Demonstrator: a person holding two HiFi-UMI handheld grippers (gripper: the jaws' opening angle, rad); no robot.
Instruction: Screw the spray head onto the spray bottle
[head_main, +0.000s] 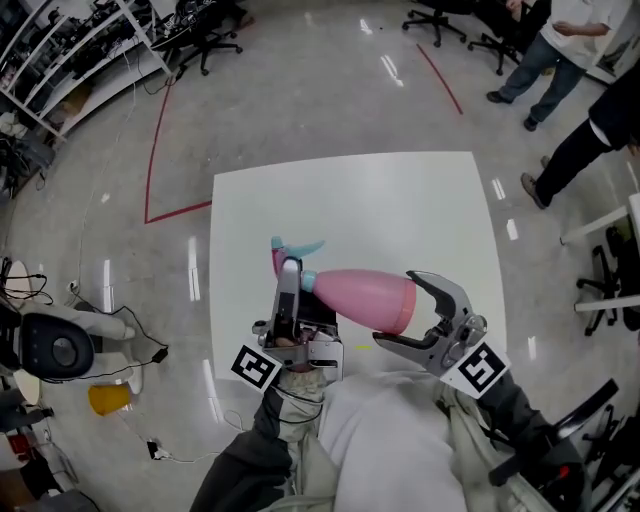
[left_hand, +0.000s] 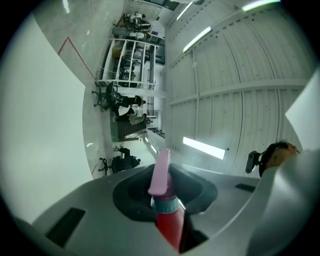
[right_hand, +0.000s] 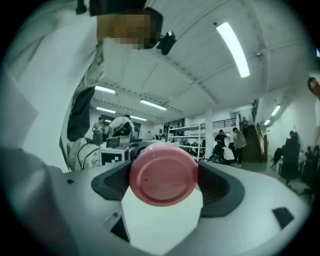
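Left hand-held gripper (head_main: 291, 272) is clamped on the spray head (head_main: 300, 247), right hand-held gripper (head_main: 393, 307) on the spray bottle (head_main: 360, 297) base, above the bench (head_main: 400, 200); better keep both in one line while twisting

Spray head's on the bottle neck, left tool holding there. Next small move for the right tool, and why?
Probably squeeze the right tool firmly onto the pink bottle at its base. The left tool is shut on the spray head at its collar. The right tool's jaws straddle the base, but whether they press can't be told. A firm hold should come before twisting.
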